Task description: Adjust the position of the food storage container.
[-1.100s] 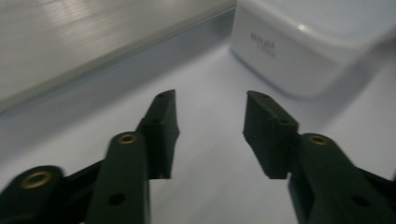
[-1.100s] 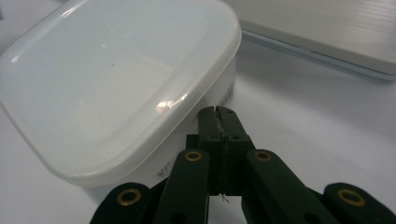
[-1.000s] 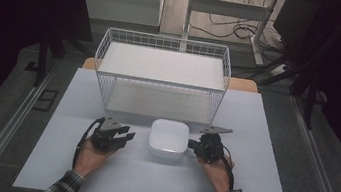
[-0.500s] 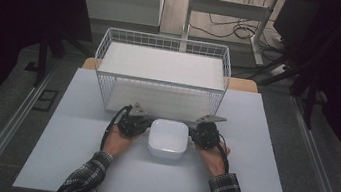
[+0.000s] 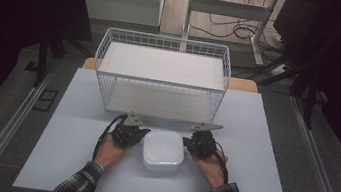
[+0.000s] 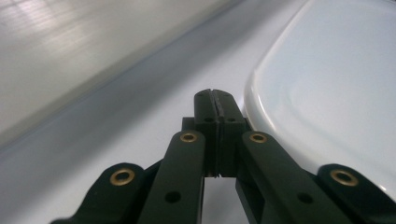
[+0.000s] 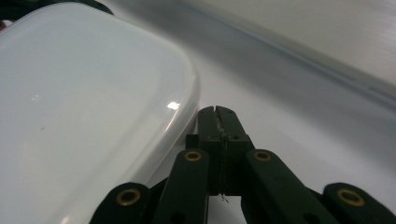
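**Closely flanked: two shut grippers bracket the white dish**

Nearest the person, two forearms in plaid sleeves come in over the bench point(image 5: 253, 138), each hand carrying a gripper. The left gripper point(image 5: 139, 133) sits just beside the left edge of the white dish point(image 5: 163, 149); the right gripper point(image 5: 191, 142) sits just beside its right edge. The dish, a shallow rounded-square thing, rests flat on the bench between them, near the front and roughly centred.

In the left gripper view the left gripper's fingers point(image 6: 205, 105) are pressed together with nothing between them, their tip lying right against the curved rim of the dish point(image 6: 336, 84); whether it actually touches is hard to tell. The right gripper view mirrors this: fingers point(image 7: 208, 121) closed on themselves, tip tucked at the dish's rim point(image 7: 93, 93) low by the bench surface.

The step in hand looks like a two-sided push or squeeze-lift of the dish. To do it well, both tips should stay low and level, meeting opposite edges at the same height and with equal pressure, so the dish neither spins nor tips. The glossy rim will likely be slippery, so steady inward force matters more than speed.

Farther off stands the white wire basket point(image 5: 166, 42), set well apart from the dish toward the back of the bench, a pale board lying inside. If the dish is bound there, it must clear the front wall.
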`<state>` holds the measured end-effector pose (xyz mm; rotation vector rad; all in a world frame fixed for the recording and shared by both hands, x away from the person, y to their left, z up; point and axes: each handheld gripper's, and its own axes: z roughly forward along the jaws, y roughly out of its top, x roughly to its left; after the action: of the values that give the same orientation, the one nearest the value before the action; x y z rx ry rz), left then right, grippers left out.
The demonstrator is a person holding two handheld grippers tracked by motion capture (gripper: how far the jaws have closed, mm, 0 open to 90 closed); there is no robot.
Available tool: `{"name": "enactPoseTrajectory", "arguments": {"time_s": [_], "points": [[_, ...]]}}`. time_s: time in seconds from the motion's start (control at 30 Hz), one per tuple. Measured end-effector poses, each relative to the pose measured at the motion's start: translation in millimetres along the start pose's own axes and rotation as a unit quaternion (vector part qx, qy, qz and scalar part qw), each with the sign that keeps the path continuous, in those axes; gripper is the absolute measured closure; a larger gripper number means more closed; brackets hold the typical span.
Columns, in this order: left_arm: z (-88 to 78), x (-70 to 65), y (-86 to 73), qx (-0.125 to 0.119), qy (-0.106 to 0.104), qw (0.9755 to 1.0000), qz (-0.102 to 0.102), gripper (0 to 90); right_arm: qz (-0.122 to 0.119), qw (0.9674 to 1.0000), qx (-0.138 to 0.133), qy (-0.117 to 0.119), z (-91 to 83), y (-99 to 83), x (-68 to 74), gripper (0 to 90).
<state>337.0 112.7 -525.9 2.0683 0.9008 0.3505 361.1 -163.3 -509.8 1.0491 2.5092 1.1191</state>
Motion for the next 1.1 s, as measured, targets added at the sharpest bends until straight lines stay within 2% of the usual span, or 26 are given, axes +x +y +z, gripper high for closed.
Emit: {"name": "enactPoseTrajectory", "arguments": {"time_s": [0.1,0.17,0.23,0.33,0.37,0.43,0.53,0.67,0.73,0.87,0.93,1.0,1.03,1.1], "points": [[-2.7,-6.4,-5.0,0.004,-0.003,1.0000,-0.004,89.5,-0.007,0.9999,0.013,-0.004,-3.2,-3.1,12.7,89.5],[-9.0,-8.8,-10.0,0.004,0.003,0.9999,-0.009,88.3,-0.006,0.9998,0.020,-0.006,-5.9,-5.8,18.4,89.4],[-17.3,-8.8,-15.1,0.009,0.019,0.9998,-0.007,87.5,-0.009,0.9997,0.023,-0.006,-10.5,-10.0,21.5,89.4],[-30.8,-10.3,-25.0,0.011,0.018,0.9996,-0.019,88.0,-0.004,0.9996,0.026,-0.001,-16.2,-15.9,24.0,89.4],[-33.9,-11.8,-27.3,0.010,0.014,0.9996,-0.024,88.4,0.000,0.9996,0.029,0.004,-19.6,-18.9,25.4,89.4],[-42.6,-14.7,-32.7,0.014,0.008,0.9997,-0.019,88.6,0.003,0.9995,0.031,0.011,-25.0,-24.0,29.1,89.4],[-52.4,-19.0,-40.4,0.008,-0.006,0.9994,-0.034,88.5,0.004,0.9993,0.031,0.023,-31.5,-30.1,34.7,89.4],[-59.3,-22.2,-45.4,0.008,-0.006,0.9992,-0.039,88.0,0.003,0.9987,0.029,0.041,-38.7,-34.9,45.6,89.1],[-61.3,-23.4,-47.0,0.014,0.002,0.9994,-0.030,87.5,0.000,0.9985,0.029,0.047,-40.3,-36.6,51.0,89.0],[-67.4,-23.9,-51.7,0.013,0.009,0.9993,-0.035,84.6,-0.012,0.9978,0.033,0.056,-42.4,-40.0,60.2,87.9],[-71.3,-23.9,-54.2,0.014,0.015,0.9992,-0.034,78.9,-0.025,0.9983,0.030,0.044,-45.9,-41.8,61.8,85.3],[-74.3,-24.0,-56.1,0.016,0.023,0.9990,-0.035,66.5,-0.032,0.9988,0.020,0.030,-51.0,-42.7,58.5,76.3],[-75.4,-23.5,-56.9,0.019,0.025,0.9989,-0.035,59.2,-0.032,0.9992,0.014,0.022,-53.8,-43.2,55.1,68.8],[-77.5,-22.7,-58.4,0.016,0.030,0.9985,-0.042,45.9,-0.021,0.9996,0.005,0.018,-56.8,-44.4,48.8,56.9]]}}
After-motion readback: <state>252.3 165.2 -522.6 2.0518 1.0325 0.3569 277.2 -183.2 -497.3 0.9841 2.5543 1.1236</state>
